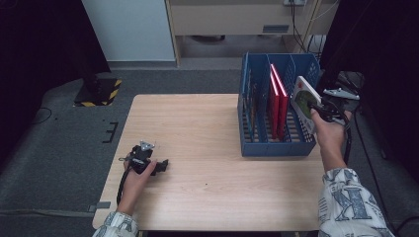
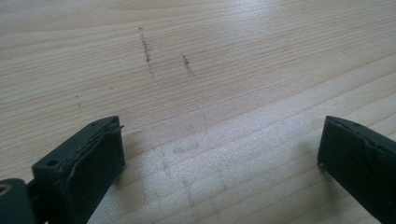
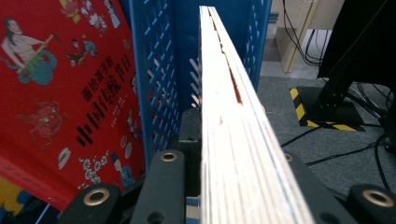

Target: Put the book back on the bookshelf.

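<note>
High view, right hand-held gripper point(image 1: 316, 109) pinching book point(image 1: 302, 98) at rack's point(image 1: 276, 148) right edge, left hand-held gripper point(image 1: 160, 165) spread.

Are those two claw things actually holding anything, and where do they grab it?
The right gripper is clamped on a white book, gripping its page edge near one end, beside the blue rack. The left gripper rests open on the table, holding nothing.

Wood surface point(image 1: 197, 148) mostly bare, faint scuff marks point(image 2: 147, 46). Two red books point(image 1: 276, 98) upright in middle slot. Yellow-black striped base plate point(image 1: 99, 92) on grey carpet, far left.
</note>
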